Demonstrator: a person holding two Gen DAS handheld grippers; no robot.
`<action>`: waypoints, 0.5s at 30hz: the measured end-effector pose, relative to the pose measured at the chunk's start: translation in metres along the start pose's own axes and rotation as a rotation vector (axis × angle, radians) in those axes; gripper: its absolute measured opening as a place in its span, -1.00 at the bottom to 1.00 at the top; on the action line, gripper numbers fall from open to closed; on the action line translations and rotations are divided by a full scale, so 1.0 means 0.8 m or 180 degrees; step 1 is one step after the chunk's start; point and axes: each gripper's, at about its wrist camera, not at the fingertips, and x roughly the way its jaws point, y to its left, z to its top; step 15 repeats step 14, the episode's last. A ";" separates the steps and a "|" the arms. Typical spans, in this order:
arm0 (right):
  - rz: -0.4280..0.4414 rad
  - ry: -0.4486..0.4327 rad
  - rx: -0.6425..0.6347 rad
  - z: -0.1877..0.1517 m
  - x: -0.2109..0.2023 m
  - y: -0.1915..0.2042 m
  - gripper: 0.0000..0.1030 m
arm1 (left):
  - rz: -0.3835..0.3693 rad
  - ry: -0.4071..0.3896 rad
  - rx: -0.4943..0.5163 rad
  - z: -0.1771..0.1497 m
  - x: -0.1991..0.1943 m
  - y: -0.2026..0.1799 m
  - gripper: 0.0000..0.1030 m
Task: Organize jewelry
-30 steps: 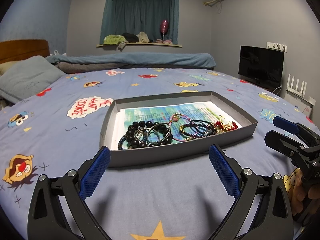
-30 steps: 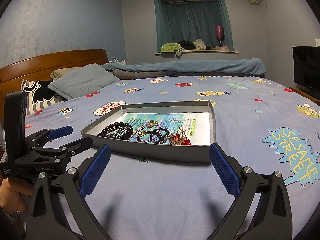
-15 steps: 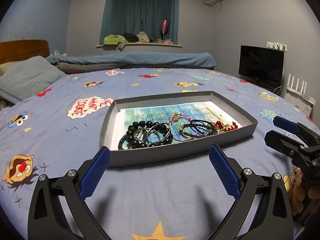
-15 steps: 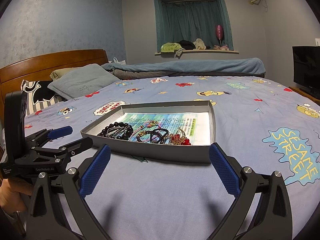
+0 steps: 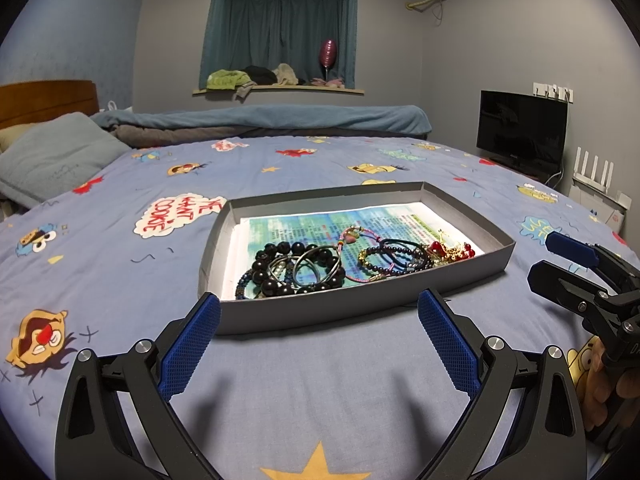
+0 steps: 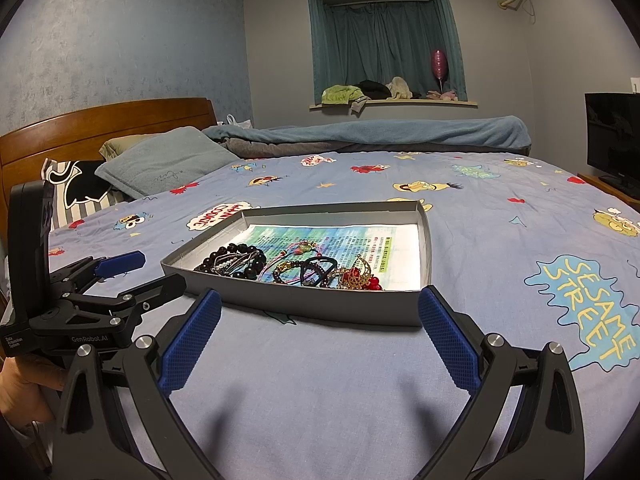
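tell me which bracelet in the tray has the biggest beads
The black bead bracelet at the tray's left end; the others are thin cords, rings or tiny beads.

1. Shallow grey cardboard tray (image 5: 304, 314), open-topped, flat on blue cartoon bedsheet; printed paper liner (image 5: 360, 224) inside.
2. Tangled bracelets along near wall: black bead bracelet (image 5: 276, 264) leftmost, red-gold piece (image 5: 452, 250) rightmost.

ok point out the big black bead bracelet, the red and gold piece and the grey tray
big black bead bracelet (image 5: 267, 266): left wrist view, beads on its left curve
red and gold piece (image 6: 359, 278): right wrist view, gold middle
shallow grey cardboard tray (image 5: 320, 312): left wrist view, near wall
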 end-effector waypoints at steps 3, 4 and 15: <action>0.0001 0.0000 0.0003 0.000 0.000 0.000 0.89 | -0.0017 -0.0008 0.0004 -0.001 0.000 0.000 0.90; 0.0001 0.0000 0.0003 0.000 0.000 0.000 0.89 | -0.0015 -0.0008 0.0006 -0.001 0.000 0.000 0.90; -0.0001 0.0003 0.0010 -0.001 0.001 0.000 0.89 | -0.0001 0.0020 0.0000 -0.003 0.001 0.000 0.90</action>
